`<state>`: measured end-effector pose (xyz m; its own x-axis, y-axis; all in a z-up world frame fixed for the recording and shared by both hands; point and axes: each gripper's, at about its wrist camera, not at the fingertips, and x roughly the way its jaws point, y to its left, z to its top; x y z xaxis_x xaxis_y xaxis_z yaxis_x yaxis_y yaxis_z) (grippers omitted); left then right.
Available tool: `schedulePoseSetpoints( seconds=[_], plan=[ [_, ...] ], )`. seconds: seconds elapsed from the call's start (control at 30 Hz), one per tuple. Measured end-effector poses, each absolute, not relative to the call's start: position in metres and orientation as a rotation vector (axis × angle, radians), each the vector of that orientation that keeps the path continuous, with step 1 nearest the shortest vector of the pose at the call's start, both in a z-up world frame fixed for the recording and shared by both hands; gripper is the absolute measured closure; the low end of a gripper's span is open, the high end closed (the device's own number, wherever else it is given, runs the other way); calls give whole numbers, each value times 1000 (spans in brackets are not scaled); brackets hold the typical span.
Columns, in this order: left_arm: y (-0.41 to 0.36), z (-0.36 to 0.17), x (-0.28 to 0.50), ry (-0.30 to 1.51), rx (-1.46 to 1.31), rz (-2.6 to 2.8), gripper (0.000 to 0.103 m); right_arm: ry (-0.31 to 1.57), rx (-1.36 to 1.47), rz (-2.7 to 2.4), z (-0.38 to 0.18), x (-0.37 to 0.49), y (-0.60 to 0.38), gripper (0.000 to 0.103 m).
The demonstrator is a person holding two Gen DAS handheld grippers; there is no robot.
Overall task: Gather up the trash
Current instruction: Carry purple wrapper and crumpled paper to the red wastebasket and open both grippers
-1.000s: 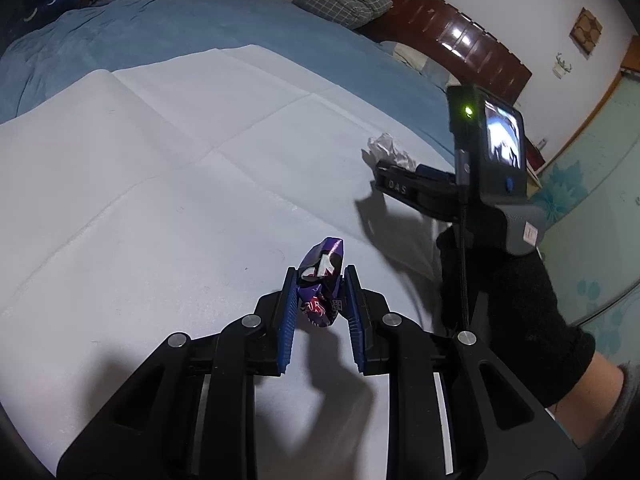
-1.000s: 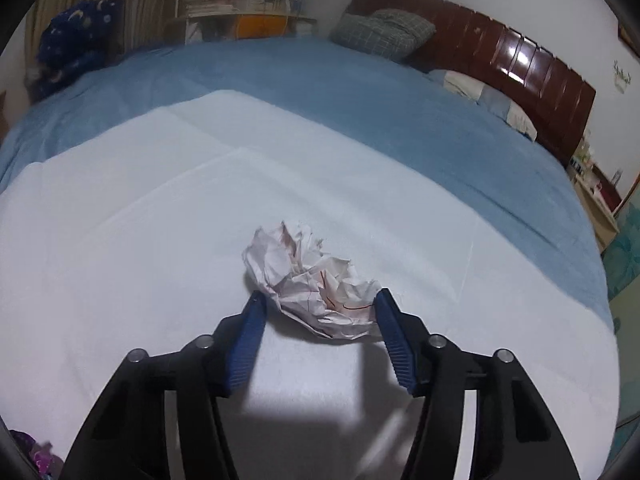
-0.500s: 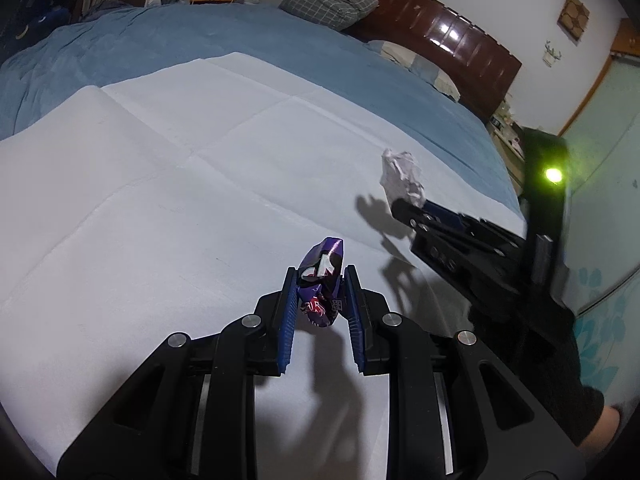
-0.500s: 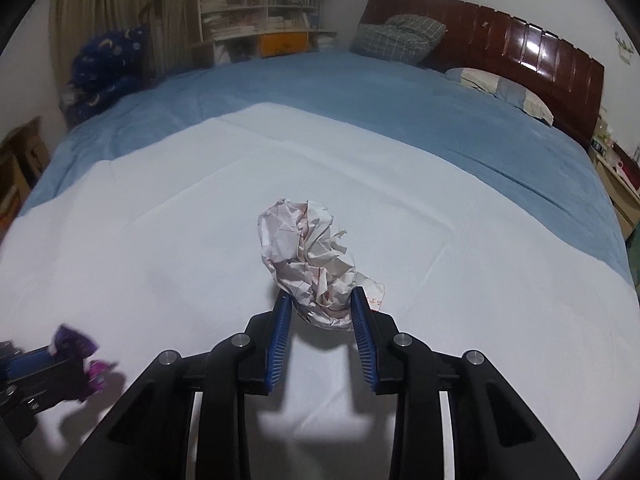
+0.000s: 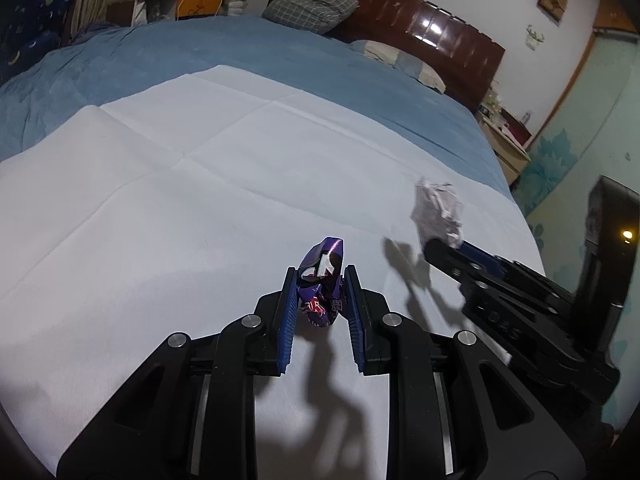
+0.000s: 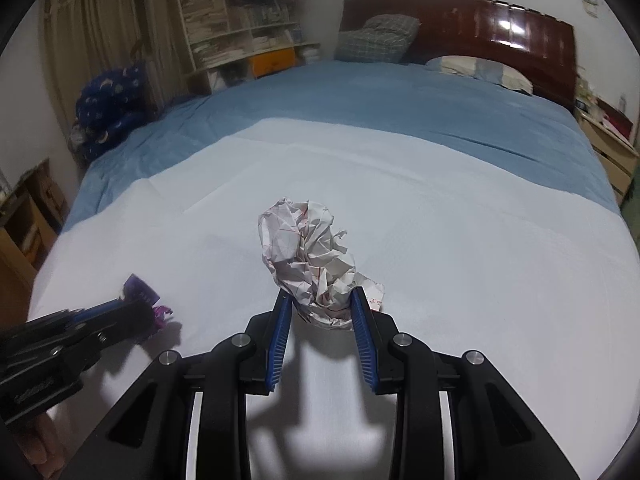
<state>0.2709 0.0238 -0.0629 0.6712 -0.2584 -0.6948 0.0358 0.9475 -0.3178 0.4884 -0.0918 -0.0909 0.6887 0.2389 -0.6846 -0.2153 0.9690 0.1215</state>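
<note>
My left gripper (image 5: pixel 320 292) is shut on a crushed purple can (image 5: pixel 322 276) and holds it above the white sheet (image 5: pixel 180 200). My right gripper (image 6: pixel 320 308) is shut on a crumpled ball of white paper (image 6: pixel 306 248), lifted off the sheet. In the left wrist view the paper ball (image 5: pixel 438 214) and the right gripper (image 5: pixel 444 248) show at the right. In the right wrist view the purple can (image 6: pixel 140 292) and the left gripper (image 6: pixel 136 316) show at the lower left.
The white sheet lies over a blue bedspread (image 6: pixel 400 100) on a bed with a dark wooden headboard (image 6: pixel 480 28) and pillows (image 6: pixel 376 38). Bookshelves (image 6: pixel 240 20) stand beyond the bed. A nightstand (image 6: pixel 612 148) is at the right.
My right gripper closed on the paper ball and lifted it off the sheet, moving back. My left gripper kept its hold on the purple can.
</note>
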Motion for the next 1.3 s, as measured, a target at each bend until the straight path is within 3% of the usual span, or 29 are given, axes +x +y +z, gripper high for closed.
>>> schedulePoseSetpoints(
  seconds=[0.4, 0.9, 1.13, 1.3],
  plan=[
    [-25, -1, 149, 750, -260, -230, 80, 738, 120, 220, -8, 282, -173, 71],
    [-209, 89, -9, 622, -117, -509, 80, 578, 270, 54, 109, -28, -400, 71],
    [-339, 111, -62, 609, -1, -713, 80, 606, 333, -164, 86, -154, -535, 71],
    [-432, 76, -90, 706, 112, -833, 80, 745, 466, -313, 7, -240, -616, 71]
  ],
)
